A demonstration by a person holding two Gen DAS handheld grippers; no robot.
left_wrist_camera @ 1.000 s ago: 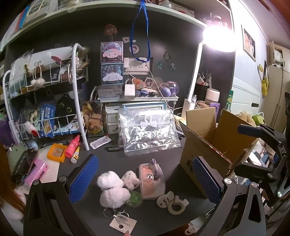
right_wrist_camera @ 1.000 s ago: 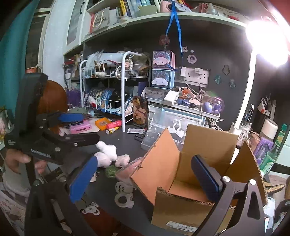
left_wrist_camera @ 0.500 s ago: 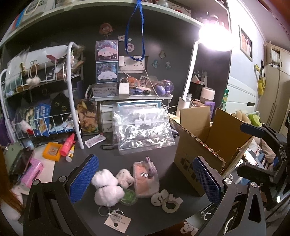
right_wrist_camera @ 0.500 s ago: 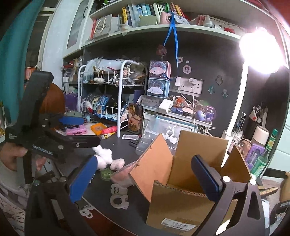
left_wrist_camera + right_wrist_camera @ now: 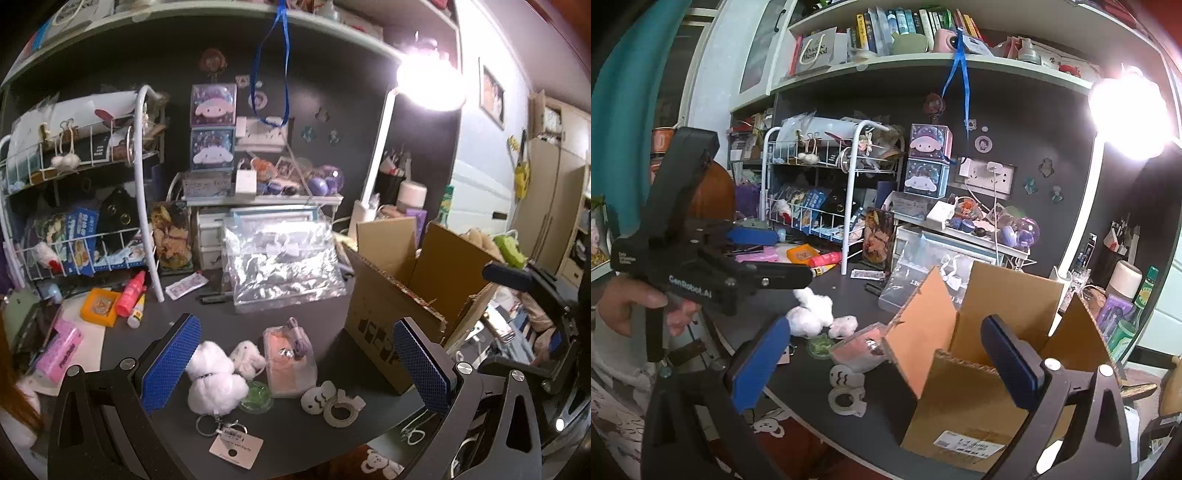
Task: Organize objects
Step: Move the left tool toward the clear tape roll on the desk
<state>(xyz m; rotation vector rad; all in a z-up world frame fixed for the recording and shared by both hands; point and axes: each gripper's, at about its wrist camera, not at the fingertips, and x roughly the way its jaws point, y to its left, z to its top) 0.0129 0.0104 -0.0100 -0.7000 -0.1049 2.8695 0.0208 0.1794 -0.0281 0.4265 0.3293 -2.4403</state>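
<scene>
An open cardboard box (image 5: 402, 291) stands at the right of the dark desk; it also shows in the right wrist view (image 5: 979, 373). In front of my left gripper (image 5: 295, 365) lie a white plush keychain (image 5: 212, 380), a small pink plush (image 5: 247, 356), a clear pouch with pink contents (image 5: 290, 360), a green disc (image 5: 256, 395) and white tape holders (image 5: 332, 404). My left gripper is open and empty above them. My right gripper (image 5: 886, 369) is open and empty, over the box's near left flap. The left gripper (image 5: 701, 266) shows in the right wrist view.
A white wire rack (image 5: 74, 206) with books stands at the back left. A shiny clear bag (image 5: 284, 266) leans behind the small items. A desk lamp (image 5: 428, 81) shines at the right. Pink and orange items (image 5: 99, 310) lie at the left.
Both views have shifted slightly; the small items and box sit a little lower and closer in the left view. Both grippers stay open and empty.
</scene>
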